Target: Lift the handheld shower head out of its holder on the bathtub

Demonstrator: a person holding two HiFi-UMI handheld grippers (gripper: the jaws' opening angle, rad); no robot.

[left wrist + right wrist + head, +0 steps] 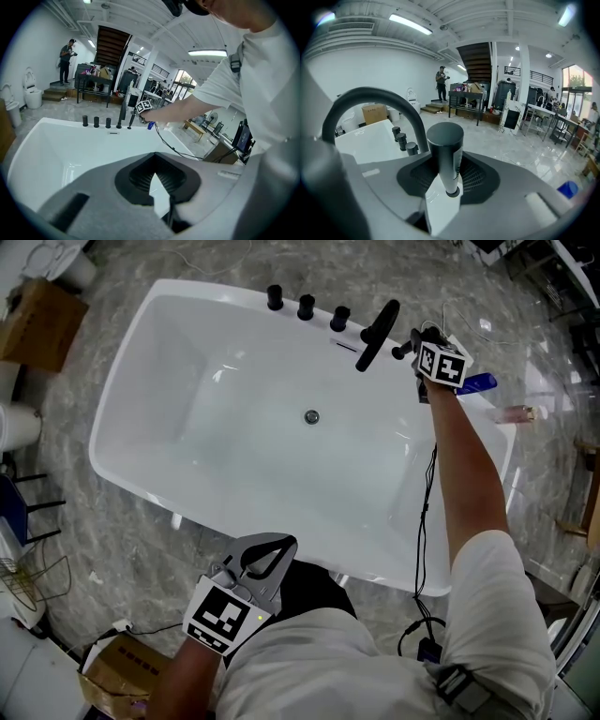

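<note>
The handheld shower head [446, 152] is a black cylinder standing upright between my right gripper's jaws, which are shut on it; its lower end shows against the white tub rim [440, 206]. From the head view, my right gripper [417, 345] holds the shower head [404, 350] at the bathtub's [141, 362] far right corner, beside the curved black spout [378, 334]. My left gripper [277, 545] hovers at the tub's near edge, shut and empty. In the left gripper view, the right gripper [140, 108] is far off, by the spout [123, 110].
Three black knobs [306, 307] line the far rim, left of the spout. A drain [311, 416] sits in the tub floor. Cardboard boxes [37, 322] stand at the left, a blue object [478, 383] lies beyond the right rim, and a person [441, 83] stands far off.
</note>
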